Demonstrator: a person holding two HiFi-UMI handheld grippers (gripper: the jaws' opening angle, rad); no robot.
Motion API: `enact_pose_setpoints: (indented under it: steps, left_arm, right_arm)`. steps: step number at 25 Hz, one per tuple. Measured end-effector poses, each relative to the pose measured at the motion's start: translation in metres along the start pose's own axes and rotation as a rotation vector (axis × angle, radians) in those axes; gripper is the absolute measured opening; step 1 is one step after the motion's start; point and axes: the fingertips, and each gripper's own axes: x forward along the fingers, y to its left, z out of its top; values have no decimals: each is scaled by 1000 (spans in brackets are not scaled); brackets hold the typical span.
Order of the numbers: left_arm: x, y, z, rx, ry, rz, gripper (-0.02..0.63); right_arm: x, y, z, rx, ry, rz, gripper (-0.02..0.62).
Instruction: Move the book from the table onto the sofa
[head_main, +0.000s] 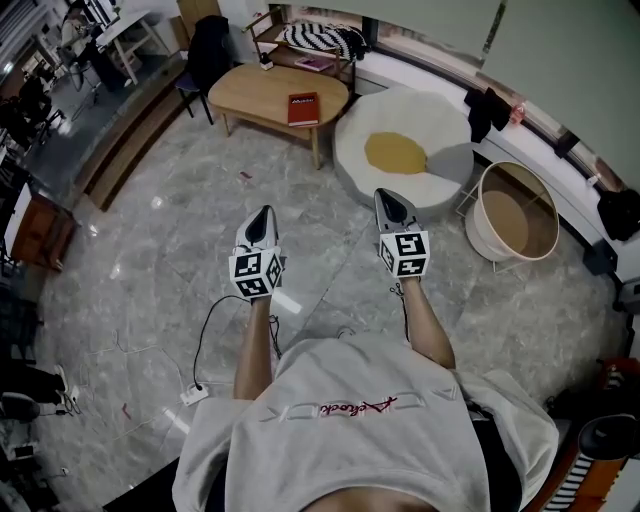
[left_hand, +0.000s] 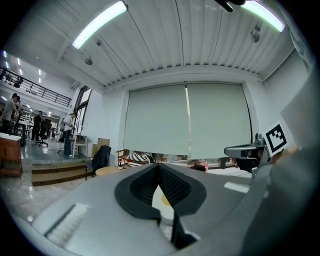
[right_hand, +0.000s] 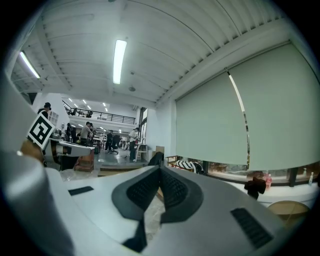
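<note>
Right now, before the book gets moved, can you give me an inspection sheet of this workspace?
Surface: wooden oval table, mostly bare, on a marble floor.
Job's things: red book lies flat near the table's right end; white round seat with a yellow middle, probably the sofa, stands beside the table.
Clutter: round basket stand right of the seat.
Grippers: left gripper and right gripper both shut, empty, well short of the table.
Cables: black lead and white power strip on the floor at the person's left.
Surroundings: black chair, striped cushion, people far off.
</note>
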Motion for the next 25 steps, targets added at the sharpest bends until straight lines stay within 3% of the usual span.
enact_pose_setpoints:
  steps: [14, 25]
  left_arm:
    - [20, -8, -10, -1, 22, -3, 9]
    - [61, 22, -14, -13, 10, 0, 9]
  right_arm:
    - [10, -13, -13, 16, 13, 10, 9]
    - [61, -18, -16, 3, 13, 10, 9]
